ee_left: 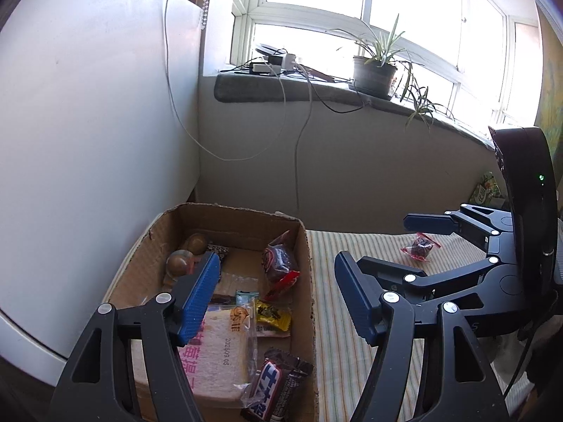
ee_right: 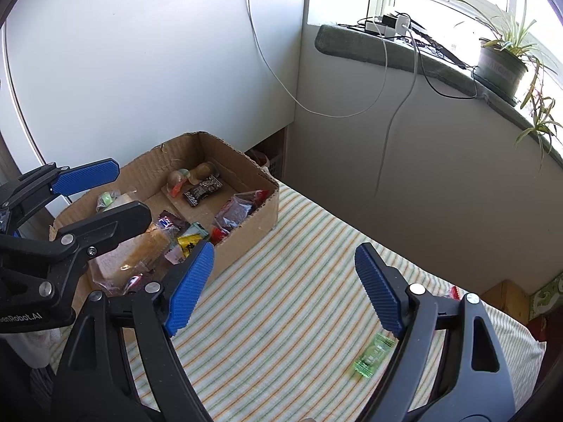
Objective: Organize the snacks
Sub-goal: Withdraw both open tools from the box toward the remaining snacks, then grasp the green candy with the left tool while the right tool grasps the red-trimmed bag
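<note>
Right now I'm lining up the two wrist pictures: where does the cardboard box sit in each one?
Left wrist view: the cardboard box fills the lower left, under the left gripper, against the white panel.
Right wrist view: the cardboard box sits left of centre, beyond the right gripper, on the striped cloth.
Shared landmark: the potted plant on the windowsill.

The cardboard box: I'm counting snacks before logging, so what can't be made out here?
- Cardboard box, left wrist view: near end cut off by the frame edge and hidden by the left gripper.
- Right wrist view: a red wrapper mostly hidden behind the right gripper.
- Green candy: blurred, label unreadable.
</note>
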{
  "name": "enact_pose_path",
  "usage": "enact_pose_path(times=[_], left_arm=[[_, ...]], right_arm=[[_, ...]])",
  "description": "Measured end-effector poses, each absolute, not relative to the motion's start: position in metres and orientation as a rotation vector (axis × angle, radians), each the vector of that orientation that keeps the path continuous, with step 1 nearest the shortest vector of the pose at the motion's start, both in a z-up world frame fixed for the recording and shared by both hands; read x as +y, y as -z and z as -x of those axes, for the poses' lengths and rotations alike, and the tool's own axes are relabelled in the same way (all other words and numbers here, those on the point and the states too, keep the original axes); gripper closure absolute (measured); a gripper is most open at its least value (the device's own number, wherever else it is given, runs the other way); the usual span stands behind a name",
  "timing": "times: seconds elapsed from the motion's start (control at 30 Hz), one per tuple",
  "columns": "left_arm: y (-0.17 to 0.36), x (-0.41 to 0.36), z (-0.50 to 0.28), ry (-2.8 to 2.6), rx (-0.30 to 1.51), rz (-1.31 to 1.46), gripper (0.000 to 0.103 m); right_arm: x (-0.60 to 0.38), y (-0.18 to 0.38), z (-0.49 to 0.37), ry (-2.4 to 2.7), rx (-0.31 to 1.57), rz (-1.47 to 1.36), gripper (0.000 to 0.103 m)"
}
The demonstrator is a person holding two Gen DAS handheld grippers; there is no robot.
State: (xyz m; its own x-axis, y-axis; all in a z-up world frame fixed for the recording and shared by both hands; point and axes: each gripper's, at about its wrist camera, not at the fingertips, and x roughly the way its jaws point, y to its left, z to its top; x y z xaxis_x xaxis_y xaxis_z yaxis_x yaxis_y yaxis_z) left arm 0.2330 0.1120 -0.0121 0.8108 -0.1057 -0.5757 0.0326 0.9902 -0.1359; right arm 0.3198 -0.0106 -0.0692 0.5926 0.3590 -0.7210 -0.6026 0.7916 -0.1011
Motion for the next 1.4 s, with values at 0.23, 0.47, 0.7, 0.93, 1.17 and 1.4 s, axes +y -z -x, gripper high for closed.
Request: enact_pose_path(times=[0.23,0.47,0.7,0.93,1.17,1.4], left_arm=[[0.013,0.094,-0.236,0.106,0.625,0.102,0.035],[0.019,0.071,-0.241,0.169,0.645,0.096,0.035],[0.03,0.045,-0.247,0.233,0.69,0.078,0.044],[0.044,0.01,-0.25,0.312,0.744,0.039,0.052],[0.057,-0.025,-0.258,0.402,0.803,0.015,0.055],[0.071,-0.042,-0.27,0.431,0.847,0.011,0.058]], right_arm=[[-0.048,0.068,-0.323,-0.521,0.749,0.313,0.018],[-0.089,0.07,-0.318,-0.461,0.753,0.277,0.018],[-0.135,0.083,-0.323,-0.412,0.799,0.227,0.018],[-0.18,0.092,-0.341,-0.341,0.835,0.136,0.029],[-0.21,0.093,-0.373,-0.351,0.885,-0.018,0.029],[-0.211,0.104,-0.41,-0.36,0.938,-0.099,0.018]])
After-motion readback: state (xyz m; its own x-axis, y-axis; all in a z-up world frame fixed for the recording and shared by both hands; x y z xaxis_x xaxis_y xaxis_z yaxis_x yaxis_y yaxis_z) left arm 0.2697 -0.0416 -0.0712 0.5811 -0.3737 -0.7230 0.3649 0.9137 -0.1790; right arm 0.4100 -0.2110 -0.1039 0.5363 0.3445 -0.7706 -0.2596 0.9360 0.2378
